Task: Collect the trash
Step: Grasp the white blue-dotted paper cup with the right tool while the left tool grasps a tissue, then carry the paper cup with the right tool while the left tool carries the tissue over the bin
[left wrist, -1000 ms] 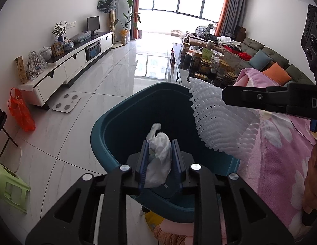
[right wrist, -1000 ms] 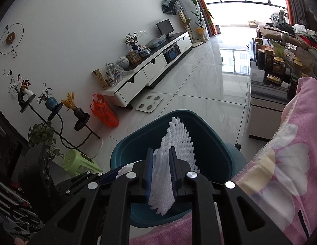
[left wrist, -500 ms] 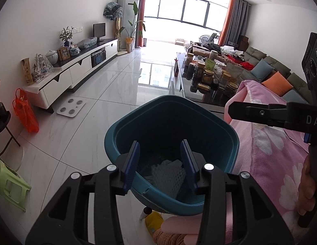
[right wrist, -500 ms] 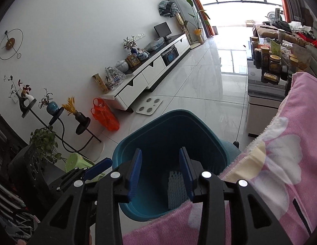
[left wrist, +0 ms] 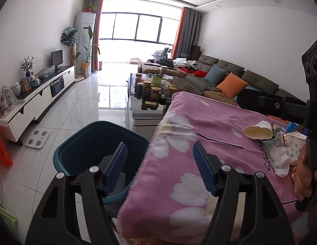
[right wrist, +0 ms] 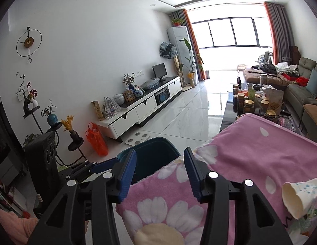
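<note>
A teal bin (left wrist: 93,143) stands on the floor beside a table covered with a pink flowered blanket (left wrist: 199,143); white foam netting lies inside it. The bin also shows in the right wrist view (right wrist: 152,153). My left gripper (left wrist: 159,163) is open and empty, over the blanket's left edge and the bin. My right gripper (right wrist: 159,173) is open and empty, above the blanket's edge near the bin. A crushed paper cup (left wrist: 258,130) and crumpled white tissue (left wrist: 281,157) lie on the blanket to the right. The cup shows at lower right in the right wrist view (right wrist: 299,198).
A glass coffee table (left wrist: 146,102) crowded with jars stands beyond the blanket. A sofa (left wrist: 230,77) runs along the right wall, a white TV cabinet (left wrist: 38,100) along the left. A scale (left wrist: 37,138) lies on the tiled floor. An orange bag (right wrist: 97,140) stands by the cabinet.
Both grippers opened and dropped the tissue and foam netting into the bin, then rose and swung right toward the blanket. The cup and tissue pile came into view.
</note>
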Motion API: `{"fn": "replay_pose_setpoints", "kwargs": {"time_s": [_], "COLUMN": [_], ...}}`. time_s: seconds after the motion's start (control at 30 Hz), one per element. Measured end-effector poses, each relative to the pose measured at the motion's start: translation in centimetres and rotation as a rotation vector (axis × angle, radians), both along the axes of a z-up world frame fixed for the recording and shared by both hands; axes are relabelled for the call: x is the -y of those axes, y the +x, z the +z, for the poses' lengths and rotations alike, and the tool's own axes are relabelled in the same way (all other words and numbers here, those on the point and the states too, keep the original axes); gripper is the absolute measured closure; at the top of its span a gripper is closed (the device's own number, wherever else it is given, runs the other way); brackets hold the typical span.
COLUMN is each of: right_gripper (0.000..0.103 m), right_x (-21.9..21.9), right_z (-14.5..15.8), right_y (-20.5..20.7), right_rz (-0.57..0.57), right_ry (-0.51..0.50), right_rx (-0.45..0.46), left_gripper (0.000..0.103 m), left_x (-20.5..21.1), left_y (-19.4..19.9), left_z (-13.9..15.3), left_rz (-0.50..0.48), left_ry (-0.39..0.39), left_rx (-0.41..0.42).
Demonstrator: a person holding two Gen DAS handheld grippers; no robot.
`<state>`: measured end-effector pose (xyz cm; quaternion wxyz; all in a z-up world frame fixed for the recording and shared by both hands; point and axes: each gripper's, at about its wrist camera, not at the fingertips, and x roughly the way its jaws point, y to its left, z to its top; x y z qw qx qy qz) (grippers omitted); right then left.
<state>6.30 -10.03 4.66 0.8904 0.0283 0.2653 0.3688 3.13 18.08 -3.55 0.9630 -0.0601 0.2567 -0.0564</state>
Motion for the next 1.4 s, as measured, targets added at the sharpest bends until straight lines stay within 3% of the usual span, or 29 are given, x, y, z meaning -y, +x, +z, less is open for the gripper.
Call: {"fn": "replay_pose_setpoints", "kwargs": {"time_s": [0.4,0.6,1.0,1.13,1.2,1.4], "right_gripper": [0.051,0.048,0.051,0.060,0.073,0.080], "right_x": [14.1,18.1,18.8,19.1,19.4,20.2], "right_z": [0.6,-1.2,-5.6,-6.1,-6.1,-5.9], "right_y": [-6.2,-7.1,-6.9,-6.7,-6.6,-6.9], "right_rz": [-0.417,-0.558,-0.600,-0.613,-0.616,-0.623], "right_ry": [-0.129,-0.179,-0.214,-0.217,-0.212,-0.196], "right_rx": [0.148,0.126,0.028,0.014,0.004,0.004], "left_gripper": [0.035,0.035,0.040,0.050,0.058,0.082], "left_x": [15.5,19.8,24.8,25.8,26.2,26.2], "left_y": [0.2,1.1,3.3,4.5,5.0,5.9], "left_z": [-1.8,-2.4,-4.0,-4.6,-5.0,-5.6], "left_rz": [-0.436,-0.543,-0.611,-0.630,-0.640,-0.664], "left_ry": [0.007,0.025,0.099,0.097,0.093,0.046], "left_rx": [-0.068,-0.112,-0.209,-0.249,-0.269,-0.298]}}
